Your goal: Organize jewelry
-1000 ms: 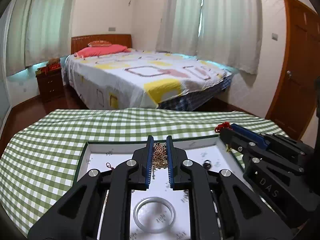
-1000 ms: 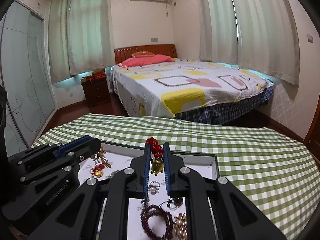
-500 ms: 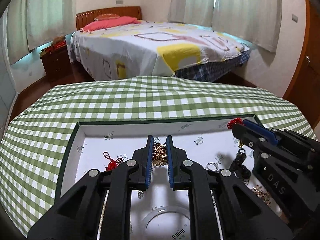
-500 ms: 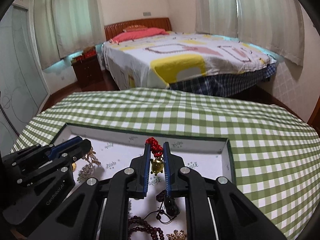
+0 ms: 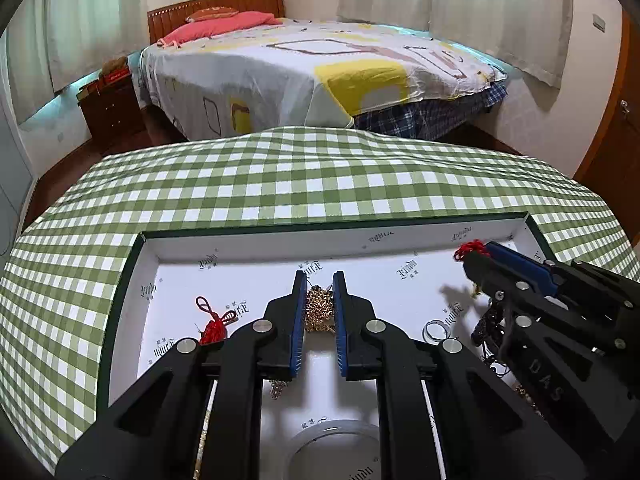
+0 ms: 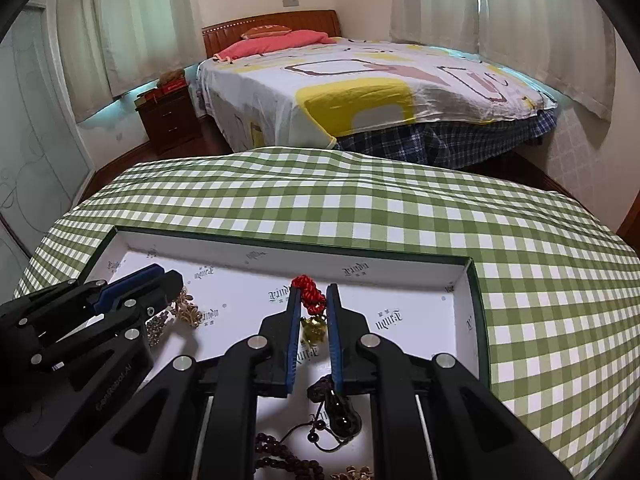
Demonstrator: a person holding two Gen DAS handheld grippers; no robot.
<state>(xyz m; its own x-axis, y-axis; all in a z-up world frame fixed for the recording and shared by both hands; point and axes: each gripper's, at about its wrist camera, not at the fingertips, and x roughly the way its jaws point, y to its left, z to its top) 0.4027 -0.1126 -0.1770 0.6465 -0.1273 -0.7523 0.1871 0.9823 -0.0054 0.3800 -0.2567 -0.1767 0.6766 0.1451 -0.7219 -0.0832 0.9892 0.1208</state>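
Note:
A shallow white-lined tray (image 5: pixel 248 246) (image 6: pixel 400 266) with a dark green rim lies on the checked table. My left gripper (image 5: pixel 320 280) is shut on a bunched gold chain (image 5: pixel 319 309) and holds it over the tray's middle. My right gripper (image 6: pixel 313 292) is shut on a red knotted cord charm (image 6: pixel 310 298) with a gold pendant (image 6: pixel 313 329) hanging below; it also shows in the left wrist view (image 5: pixel 474 249) over the tray's right part. Each gripper shows at the edge of the other's view.
In the tray lie a red tassel charm (image 5: pixel 212 328), a silver ring (image 5: pixel 436 330), a clear bangle (image 5: pixel 334 450), dark bead strings (image 6: pixel 280 454) and a dark pendant (image 6: pixel 340 412). Green checked cloth (image 5: pixel 320 184) covers the table. A bed (image 5: pixel 320 72) stands behind.
Both grippers have tilted down and moved lower over the tray, still holding their pieces. The gold chain and the red charm hang closer to the tray floor.

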